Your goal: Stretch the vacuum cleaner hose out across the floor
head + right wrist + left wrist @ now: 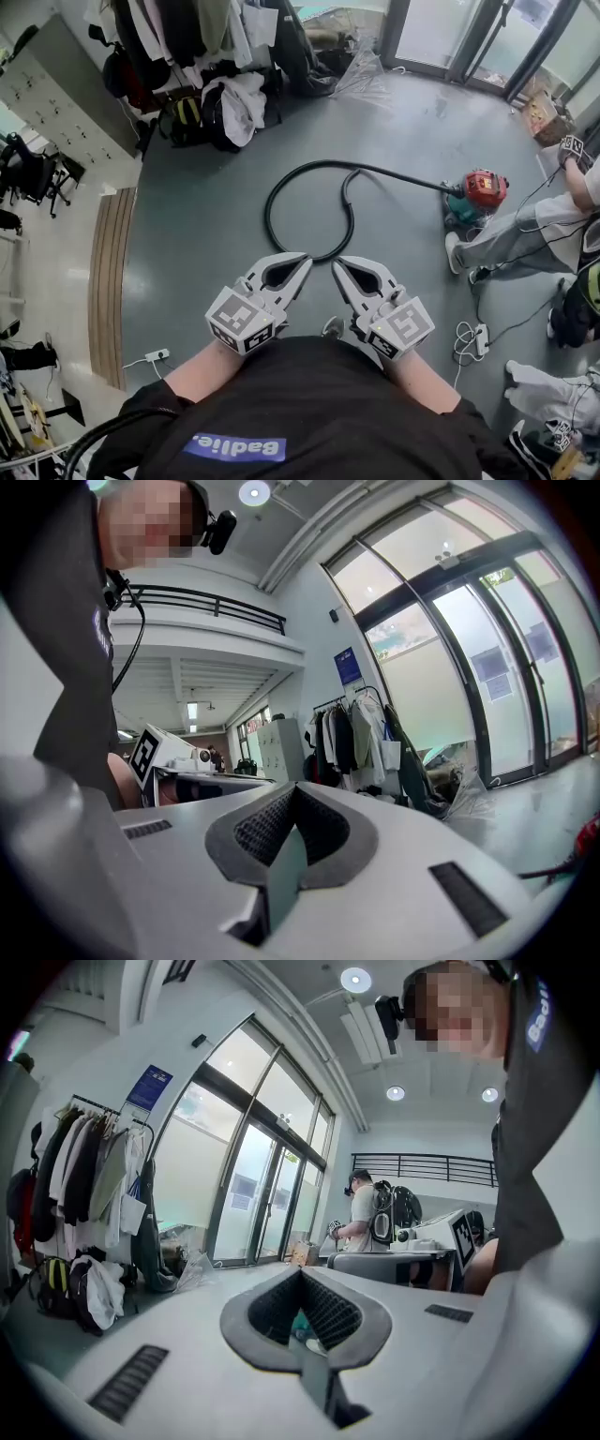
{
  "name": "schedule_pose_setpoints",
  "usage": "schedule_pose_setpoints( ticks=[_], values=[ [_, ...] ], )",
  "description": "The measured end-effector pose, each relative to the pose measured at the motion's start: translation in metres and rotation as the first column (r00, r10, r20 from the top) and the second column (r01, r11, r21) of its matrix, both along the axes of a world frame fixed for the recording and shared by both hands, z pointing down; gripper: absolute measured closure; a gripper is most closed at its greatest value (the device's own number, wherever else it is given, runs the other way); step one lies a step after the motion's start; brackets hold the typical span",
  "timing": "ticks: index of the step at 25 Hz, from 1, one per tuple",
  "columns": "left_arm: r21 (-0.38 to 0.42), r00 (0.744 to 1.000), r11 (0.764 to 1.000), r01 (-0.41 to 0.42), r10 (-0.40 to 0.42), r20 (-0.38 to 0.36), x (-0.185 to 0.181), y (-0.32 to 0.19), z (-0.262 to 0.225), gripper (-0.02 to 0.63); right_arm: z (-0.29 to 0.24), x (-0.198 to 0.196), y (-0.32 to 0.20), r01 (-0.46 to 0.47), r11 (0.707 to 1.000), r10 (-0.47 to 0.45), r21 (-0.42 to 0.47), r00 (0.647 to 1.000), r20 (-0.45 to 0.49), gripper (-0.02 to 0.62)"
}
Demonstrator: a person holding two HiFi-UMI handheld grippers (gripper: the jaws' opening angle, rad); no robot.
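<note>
In the head view the black vacuum hose [269, 202] lies on the grey floor in a loose loop. From the loop it runs right to the red and teal vacuum cleaner [479, 193]. My left gripper [305, 257] and right gripper [336, 265] are held side by side close to my body, with their tips just short of the loop's near edge. Both are shut with nothing between the jaws, and neither touches the hose. The left gripper view shows the left gripper [300, 1275] shut and empty. In the right gripper view the right gripper [292, 791] is likewise shut and empty.
Hanging clothes and bags [216, 103] crowd the far wall, and glass doors [450, 37] stand at the far right. A seated person's legs [525, 230] stretch out beside the vacuum cleaner. Near them lie a power strip [481, 337] and cables. A wooden strip [108, 281] runs along the floor at the left.
</note>
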State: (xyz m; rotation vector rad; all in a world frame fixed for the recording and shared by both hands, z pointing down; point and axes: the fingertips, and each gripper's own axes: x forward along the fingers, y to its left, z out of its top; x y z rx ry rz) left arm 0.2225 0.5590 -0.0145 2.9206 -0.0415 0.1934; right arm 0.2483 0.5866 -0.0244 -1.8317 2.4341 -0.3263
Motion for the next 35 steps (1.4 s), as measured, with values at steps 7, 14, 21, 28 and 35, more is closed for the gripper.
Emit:
schedule_pose_setpoints(
  ticks=[7,14,21,28,35],
  values=[
    [0.012,1.000,1.000,0.024,-0.024,0.007,0.021,-0.001,0.001,0.611,-0.003,0.022,0.005,0.022,0.999,-0.024,0.047,0.999,0.045,0.601],
    [0.033,0.998,0.997,0.066,-0.067,0.016,0.045,0.001,0.004,0.611,0.007,0.048,0.009,0.058,0.997,-0.060,0.043,0.997,0.044,0.601],
    [0.033,0.998,0.997,0.067,-0.067,0.019,0.051,-0.024,0.008,0.611,0.010,0.058,-0.018,0.062,0.998,-0.063,0.027,0.997,0.038,0.601],
    [0.022,1.000,0.999,0.027,-0.027,-0.002,0.055,-0.101,0.009,0.611,0.011,0.053,-0.091,0.039,0.999,-0.039,0.004,0.999,0.025,0.601],
    [0.014,1.000,1.000,-0.017,0.017,-0.016,0.050,-0.202,0.009,0.611,0.010,0.052,-0.189,-0.014,1.000,0.014,-0.018,1.000,0.015,0.601]
  ],
)
